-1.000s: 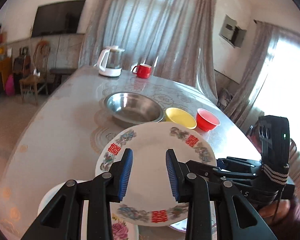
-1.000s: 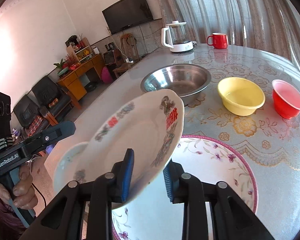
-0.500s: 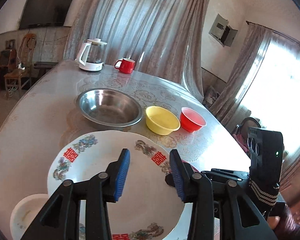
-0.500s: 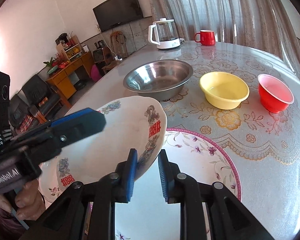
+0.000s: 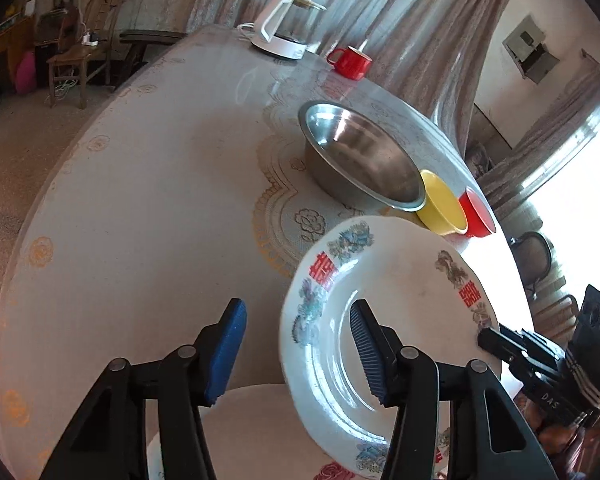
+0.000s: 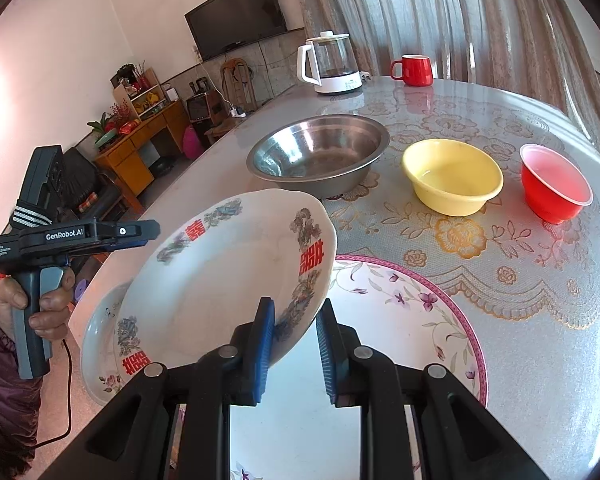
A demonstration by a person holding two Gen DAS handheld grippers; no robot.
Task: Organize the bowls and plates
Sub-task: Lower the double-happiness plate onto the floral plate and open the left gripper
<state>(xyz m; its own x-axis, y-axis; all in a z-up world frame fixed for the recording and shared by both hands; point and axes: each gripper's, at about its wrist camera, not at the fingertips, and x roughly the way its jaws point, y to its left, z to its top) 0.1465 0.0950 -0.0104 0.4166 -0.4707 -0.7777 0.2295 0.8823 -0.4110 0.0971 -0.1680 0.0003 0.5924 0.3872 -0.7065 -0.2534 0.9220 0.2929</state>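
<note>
Jaws of right gripper (image 6: pixel 294 346) clench tilted plate (image 6: pixel 228 280); left gripper (image 5: pixel 296 354) spread wide at nine o'clock

Both claws share one build: black angular arms with round silver screws and blue ribbed pads. The left claw (image 6: pixel 134 236) has a black body marked "GenRobot.AI" in white, a grey-blue grip, a white-striped band and a black cable below. The hand (image 6: pixel 36 300) shows tan, wrinkled skin and a dark maroon sleeve. The right claw (image 6: pixel 294 344) looks alike.
</note>
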